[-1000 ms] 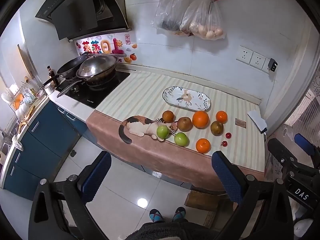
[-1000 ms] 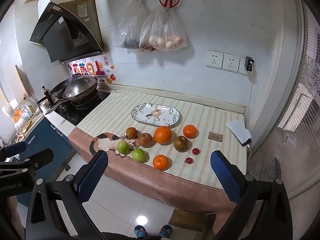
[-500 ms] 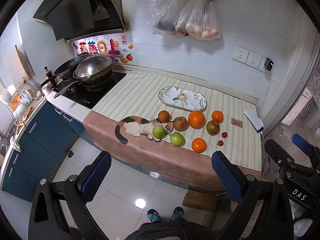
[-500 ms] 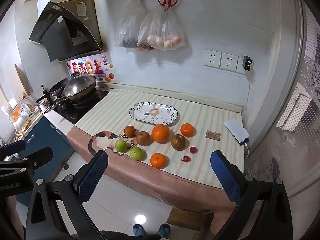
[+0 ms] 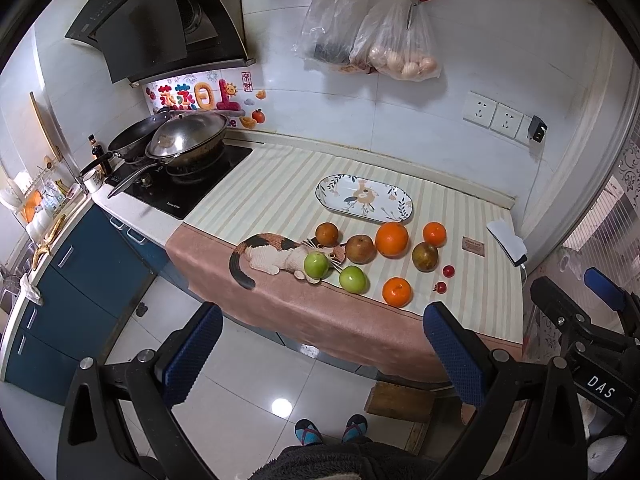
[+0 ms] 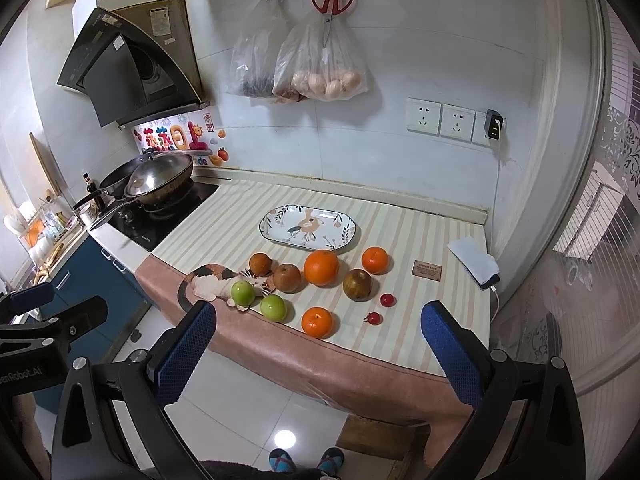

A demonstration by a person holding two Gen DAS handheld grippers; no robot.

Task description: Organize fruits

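Both claws level, agape (empty), left claw (image 5: 322,354), right claw (image 6: 320,350)

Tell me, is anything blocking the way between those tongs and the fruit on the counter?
Nothing visible does. Both tongs, left and right, hang open over bare floor before the counter, and the nearest orange sits at its front edge.

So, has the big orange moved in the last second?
No. The big orange still sits right by the plate's near rim, just as a second ago.

Home kitchen: range hood (image 5: 160,20), wok (image 5: 186,136) on hob, tiled wall sockets (image 6: 440,120).
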